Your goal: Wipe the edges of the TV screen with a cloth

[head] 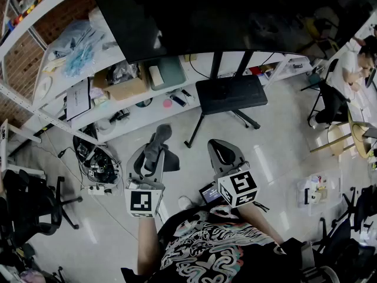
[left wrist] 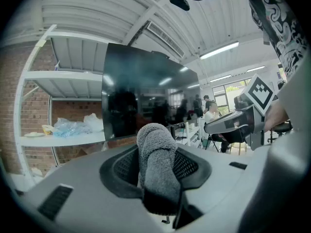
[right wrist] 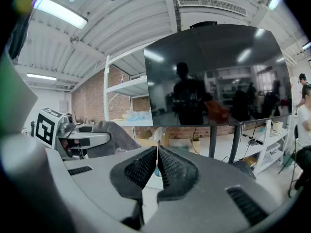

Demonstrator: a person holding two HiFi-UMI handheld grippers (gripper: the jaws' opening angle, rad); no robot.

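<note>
A big dark TV screen (head: 235, 13) stands on a black stand, filling the top of the head view; it also shows as the TV screen (left wrist: 141, 93) and the TV screen (right wrist: 214, 76) ahead of each gripper. My left gripper (head: 154, 149) is shut on a folded grey cloth (head: 156, 141), which sticks up between the jaws as a thick roll, the cloth (left wrist: 158, 164). My right gripper (head: 222, 152) is shut with nothing in it, its tips meeting at the right gripper (right wrist: 157, 147). Both are held well short of the screen.
White metal shelving (head: 88, 108) with boxes and bags runs behind the TV on the left. The stand's black base plate (head: 231, 94) and legs lie ahead on the floor. Office chairs (head: 35, 205) stand at the left. A person (head: 359, 58) sits at the far right.
</note>
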